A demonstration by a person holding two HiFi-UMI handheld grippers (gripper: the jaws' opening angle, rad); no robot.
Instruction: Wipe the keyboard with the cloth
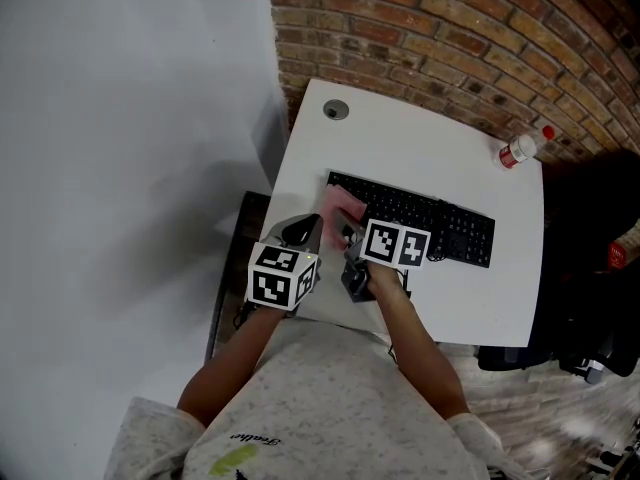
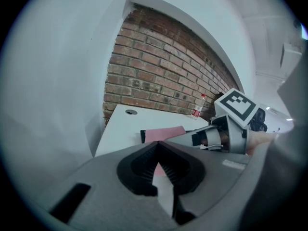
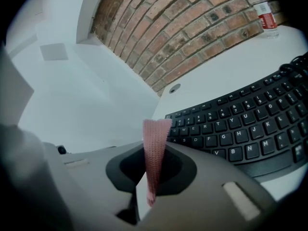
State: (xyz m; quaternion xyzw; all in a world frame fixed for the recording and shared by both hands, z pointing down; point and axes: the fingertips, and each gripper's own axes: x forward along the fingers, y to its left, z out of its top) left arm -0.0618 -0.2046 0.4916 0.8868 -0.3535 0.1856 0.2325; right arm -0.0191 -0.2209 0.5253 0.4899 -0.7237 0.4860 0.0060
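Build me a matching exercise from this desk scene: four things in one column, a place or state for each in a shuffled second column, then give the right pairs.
Column one
1. cloth
2. keyboard
3. bottle
4. left gripper

Column two
A. shut, with nothing between its jaws
B. at the far right corner of the desk
C. pinched in the right gripper
D. black, lying across the middle of the desk

Pairs: 1-C, 2-D, 3-B, 4-A
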